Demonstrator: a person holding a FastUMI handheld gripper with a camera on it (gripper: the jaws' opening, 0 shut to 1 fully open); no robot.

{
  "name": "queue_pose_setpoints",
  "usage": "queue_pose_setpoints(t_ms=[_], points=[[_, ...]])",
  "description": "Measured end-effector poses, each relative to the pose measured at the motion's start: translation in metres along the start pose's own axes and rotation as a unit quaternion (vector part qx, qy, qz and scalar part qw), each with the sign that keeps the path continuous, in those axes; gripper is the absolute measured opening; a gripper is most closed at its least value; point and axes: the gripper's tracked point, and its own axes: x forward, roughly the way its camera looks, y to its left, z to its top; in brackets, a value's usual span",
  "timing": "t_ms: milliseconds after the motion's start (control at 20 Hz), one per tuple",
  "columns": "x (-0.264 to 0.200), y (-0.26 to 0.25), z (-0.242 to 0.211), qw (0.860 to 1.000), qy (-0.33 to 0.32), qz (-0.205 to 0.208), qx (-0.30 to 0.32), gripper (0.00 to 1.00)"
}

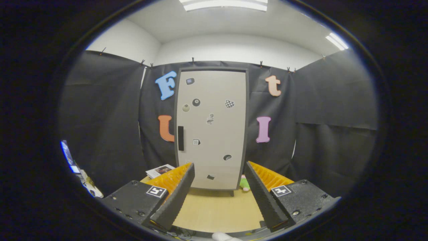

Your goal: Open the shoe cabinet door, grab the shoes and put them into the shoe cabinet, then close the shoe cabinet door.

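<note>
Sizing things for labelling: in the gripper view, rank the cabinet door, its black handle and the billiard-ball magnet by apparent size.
1. cabinet door, largest by far
2. black handle
3. billiard-ball magnet, smallest

The gripper is open, empty.

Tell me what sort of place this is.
Most likely a staged recording booth inside an office-type room, not a home. Black cloth is clipped up as walls, with white walls and strip ceiling lights above. A closed shoe cabinet stands on a wooden table, beyond the open gripper.
</note>
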Motion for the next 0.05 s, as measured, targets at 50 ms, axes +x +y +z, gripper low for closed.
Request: queue_pose_setpoints(t_ms=[50], points=[[-0.0011,-0.0012,0.0009,1.000,-0.001,-0.001,-0.001,0.99]])
